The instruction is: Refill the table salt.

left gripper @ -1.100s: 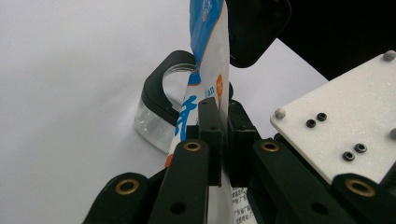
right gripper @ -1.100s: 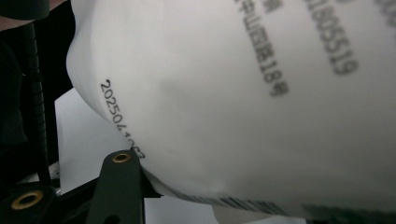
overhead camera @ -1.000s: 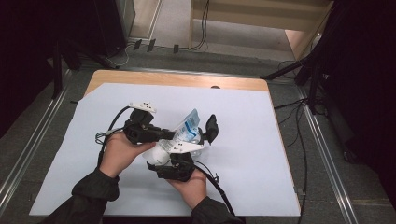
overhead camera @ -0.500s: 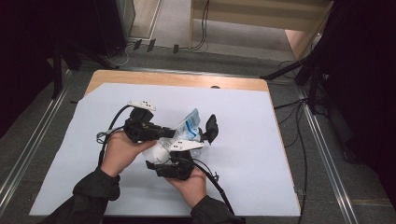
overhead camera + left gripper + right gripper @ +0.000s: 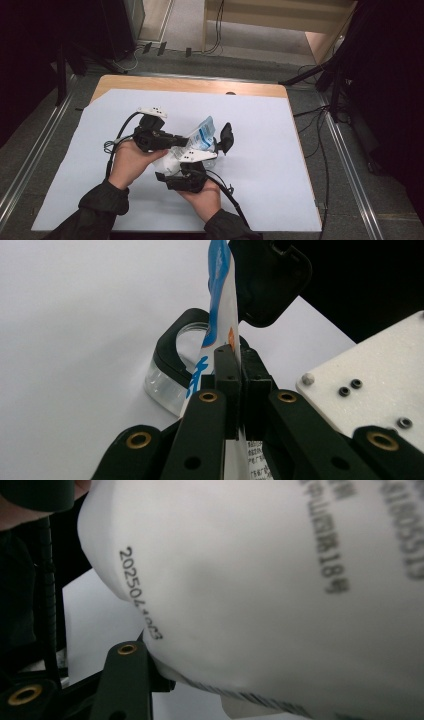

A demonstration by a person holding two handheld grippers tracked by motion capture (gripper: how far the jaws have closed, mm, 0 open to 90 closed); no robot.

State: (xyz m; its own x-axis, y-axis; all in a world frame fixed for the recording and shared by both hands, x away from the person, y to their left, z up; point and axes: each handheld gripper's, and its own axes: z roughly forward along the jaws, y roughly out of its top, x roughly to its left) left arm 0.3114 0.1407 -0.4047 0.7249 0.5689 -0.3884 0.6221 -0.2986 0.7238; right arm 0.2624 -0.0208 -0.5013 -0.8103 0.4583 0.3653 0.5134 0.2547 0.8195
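Pouch (image 5: 201, 134) is tilting over jar (image 5: 172, 377), clamped in left gripper (image 5: 235, 390); pouring looks pending. Right gripper (image 5: 186, 172), at 6 o'clock, is pressing the pouch; its jaw state I cannot tell.

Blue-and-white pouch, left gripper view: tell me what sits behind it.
Behind the blue-and-white plastic pouch sits a clear round container with a black rim and open black lid; its contents are hidden by the pouch.

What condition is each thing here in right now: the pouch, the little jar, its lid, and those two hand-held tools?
Blue-and-white pouch: sealed edge pinched, held up off the table.
Clear jar: standing on the table, open.
Black lid: flipped up, off the mouth.
Left tool: shut on the pouch's edge.
Right tool: against the pouch's white body; grip cannot be told.
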